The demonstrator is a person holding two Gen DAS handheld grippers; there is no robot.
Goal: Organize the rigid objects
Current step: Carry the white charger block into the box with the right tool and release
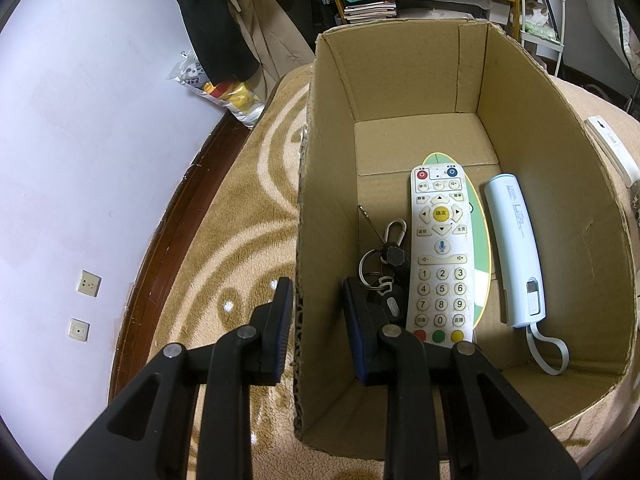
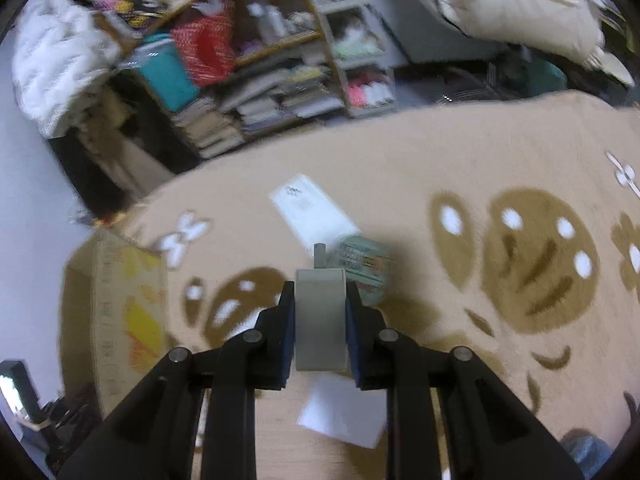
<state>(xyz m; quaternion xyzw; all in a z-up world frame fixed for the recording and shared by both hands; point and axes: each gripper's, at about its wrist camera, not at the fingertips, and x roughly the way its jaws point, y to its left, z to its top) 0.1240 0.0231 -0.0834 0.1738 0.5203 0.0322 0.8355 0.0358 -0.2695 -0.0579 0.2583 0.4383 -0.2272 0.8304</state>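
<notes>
Your left claw [image 1: 316, 320] open, straddles near-left wall of cardboard box [image 1: 320, 160]: one finger outside, other inside, wall between them, not pinched. Box stands on beige patterned blanket [image 1: 232, 208]. On box floor: white remote [image 1: 440, 252] in middle, lying on green oval card [image 1: 482, 240]; keys with carabiner [image 1: 384, 268] by left wall; pale blue power bank [image 1: 516, 248] by right wall. Your right claw [image 2: 320, 320] closed on grey cylindrical object [image 2: 320, 316], held above blanket. View blurred; white flat box [image 2: 312, 212] and small greenish pack [image 2: 364, 264] lie beyond it.

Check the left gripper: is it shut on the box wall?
No, open: the left gripper straddles the cardboard box wall, gaps showing on both sides.
</notes>
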